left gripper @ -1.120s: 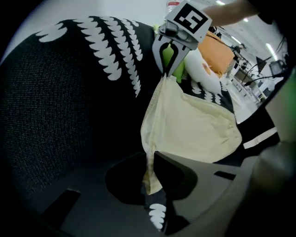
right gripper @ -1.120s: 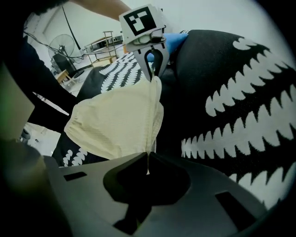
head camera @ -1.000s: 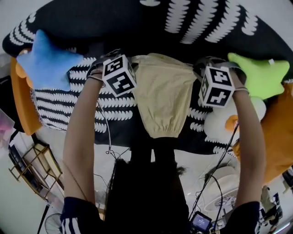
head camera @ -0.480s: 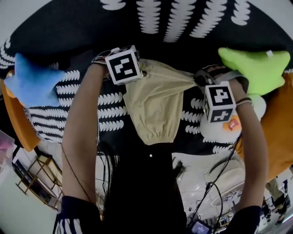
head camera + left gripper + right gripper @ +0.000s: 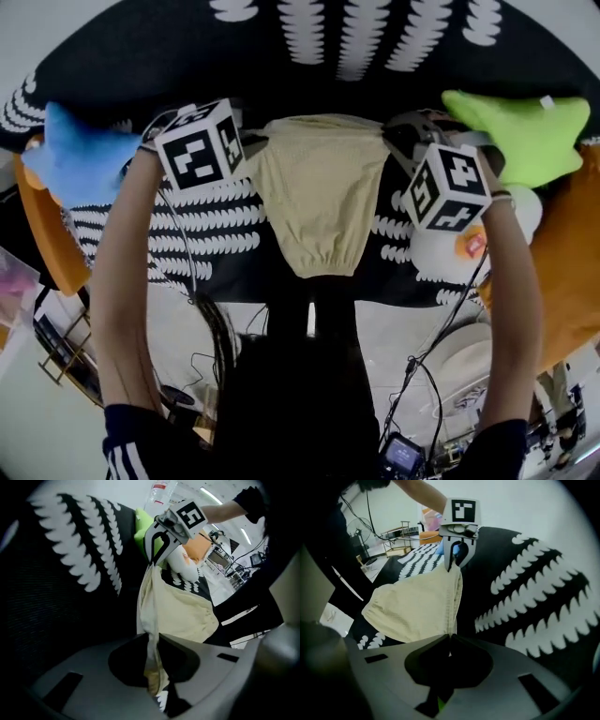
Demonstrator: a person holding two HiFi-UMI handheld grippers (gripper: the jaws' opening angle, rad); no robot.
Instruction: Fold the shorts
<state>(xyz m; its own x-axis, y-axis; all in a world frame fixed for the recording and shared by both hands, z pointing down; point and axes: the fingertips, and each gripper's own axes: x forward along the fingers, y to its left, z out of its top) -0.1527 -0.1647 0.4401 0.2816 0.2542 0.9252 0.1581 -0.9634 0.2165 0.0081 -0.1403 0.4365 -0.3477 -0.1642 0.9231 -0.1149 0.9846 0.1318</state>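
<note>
Holding shorts (image 5: 323, 202): my left gripper (image 5: 152, 644), nine o'clock, just closed on one corner. Right gripper (image 5: 449, 641), three o'clock, clamps another.

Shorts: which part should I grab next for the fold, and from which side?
Probably the gathered hem of the shorts. They hang flat from the stretched top edge, clear of the patterned cover, so the hem is the one loose edge. Come in from below and pinch across its gathers.
</note>
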